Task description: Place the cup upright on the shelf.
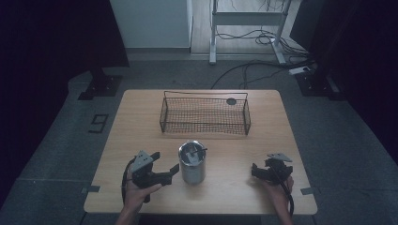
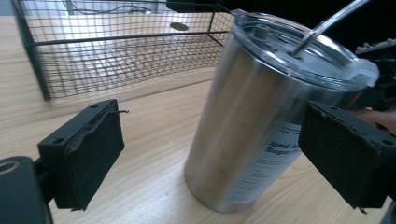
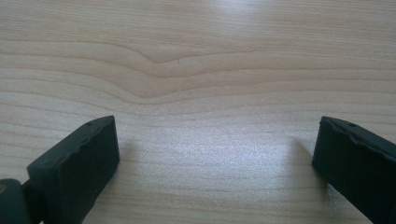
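A dim room with grey carpeted floor (image 1: 328, 136) surrounded a pale wooden worktop (image 1: 141, 117); beyond it stood a white metal frame (image 1: 246, 18) with loose cables (image 1: 248, 70) on the floor, and a dark mark shaped like the figure 9 (image 1: 98, 123) lay on the floor to the worktop's left. At the far middle of the worktop sat a black wire basket (image 1: 205, 114), and a small dark round thing (image 1: 231, 101) showed by its far right corner. Nearer the person, at the middle, a stainless steel tumbler (image 1: 192, 162) stood upright with a clear lid and a metal straw (image 2: 327, 23). Printed text on its side began with "Iced", but the rest was too blurred to read. The left tool (image 1: 162, 176), held in the person's left hand (image 1: 138, 192), lay just left of the tumbler with its tips close to the wall; in the left gripper view its jaws were spread wide, the tumbler standing between them, nearer the right-hand jaw, without clear contact. The right tool (image 1: 256, 171), in the right hand (image 1: 279, 187), rested well apart to the right, jaws wide over bare wood.
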The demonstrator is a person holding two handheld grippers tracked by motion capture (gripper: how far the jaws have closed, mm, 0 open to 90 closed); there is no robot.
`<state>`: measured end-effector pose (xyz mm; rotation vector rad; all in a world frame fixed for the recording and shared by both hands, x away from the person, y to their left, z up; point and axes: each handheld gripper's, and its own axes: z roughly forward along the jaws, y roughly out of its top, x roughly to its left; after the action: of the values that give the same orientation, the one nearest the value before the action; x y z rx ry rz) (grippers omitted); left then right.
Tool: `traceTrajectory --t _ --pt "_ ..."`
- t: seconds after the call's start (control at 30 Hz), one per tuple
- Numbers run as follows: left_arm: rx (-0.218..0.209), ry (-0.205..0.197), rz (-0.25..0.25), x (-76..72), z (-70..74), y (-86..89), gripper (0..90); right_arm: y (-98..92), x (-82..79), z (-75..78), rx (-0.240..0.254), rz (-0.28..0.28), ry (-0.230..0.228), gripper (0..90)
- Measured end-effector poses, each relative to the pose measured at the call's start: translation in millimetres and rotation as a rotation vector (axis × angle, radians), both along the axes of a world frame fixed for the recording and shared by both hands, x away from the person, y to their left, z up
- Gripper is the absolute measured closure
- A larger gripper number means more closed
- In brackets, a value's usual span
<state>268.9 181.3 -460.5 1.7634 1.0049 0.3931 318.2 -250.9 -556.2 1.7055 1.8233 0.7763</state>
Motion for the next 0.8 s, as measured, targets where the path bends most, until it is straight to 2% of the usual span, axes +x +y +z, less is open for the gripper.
traceTrajectory --t 0.17,0.33,0.73,0.8 --pt "-0.007 0.018 -0.037 -2.2 0.5 -7.0 4.3 0.0 -0.1 0.0 0.000 0.000 0.000 0.3" --pt "0.013 0.025 -0.065 -4.0 -1.2 -17.9 2.6 0.0 -0.1 0.0 0.000 0.000 0.000 0.3" --pt "0.067 0.038 -0.077 -4.0 -7.3 -37.4 0.0 0.0 0.0 0.0 0.000 0.000 0.000 0.3" --pt "0.086 0.042 -0.076 -3.1 -9.7 -42.6 0.0 0.0 0.0 0.0 0.000 0.000 0.000 0.3"
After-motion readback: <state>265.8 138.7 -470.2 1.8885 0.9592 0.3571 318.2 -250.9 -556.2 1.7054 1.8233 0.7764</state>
